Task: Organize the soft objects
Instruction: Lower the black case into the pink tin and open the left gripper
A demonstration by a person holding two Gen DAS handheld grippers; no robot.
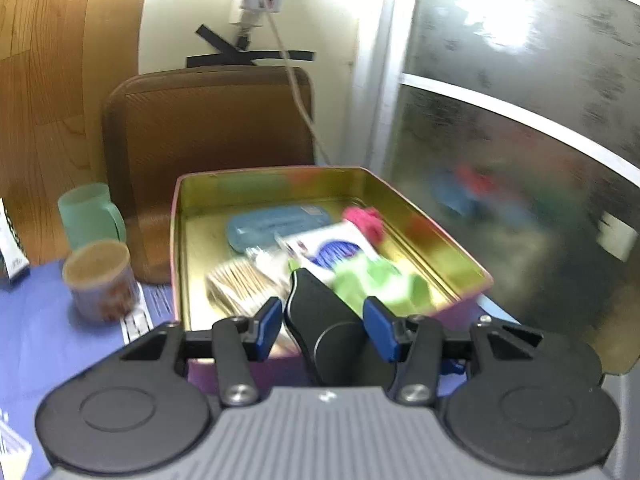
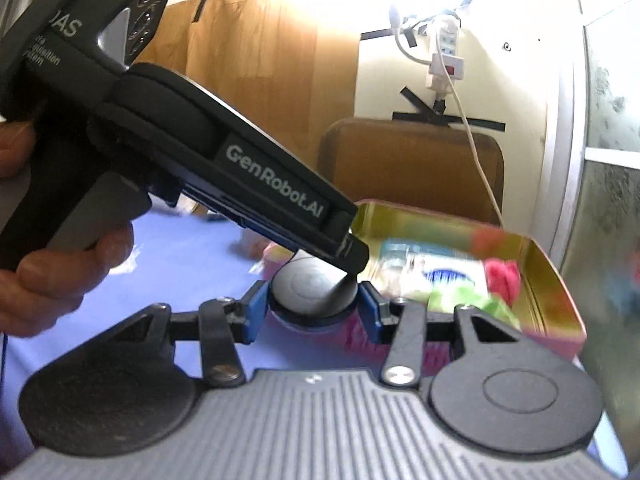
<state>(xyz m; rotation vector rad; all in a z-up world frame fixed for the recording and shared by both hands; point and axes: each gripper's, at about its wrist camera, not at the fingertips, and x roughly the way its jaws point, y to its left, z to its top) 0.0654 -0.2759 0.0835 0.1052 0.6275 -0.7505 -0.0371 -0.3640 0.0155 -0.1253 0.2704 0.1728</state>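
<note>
Gold-lined tin [image 1: 448, 232], long axis running away from the cameras, sits on the blue tablecloth [image 1: 36, 320] holding a blue case [image 1: 276, 226], green packet [image 1: 376, 284] and pink cloth [image 1: 366, 218]; left gripper [image 1: 322, 328] and right gripper [image 2: 312, 312] each stand part-spread around the other's black body, pad contact unclear.

One tin [image 1: 400, 192] here, and inside it one blue case [image 1: 276, 224], one pink cloth [image 1: 366, 220], one green cloth [image 1: 376, 284], one bundle of swabs [image 1: 244, 284] and one white packet [image 1: 336, 244]. Two cups [image 1: 90, 216] stand beside it. One chair [image 1: 208, 120] behind.
</note>
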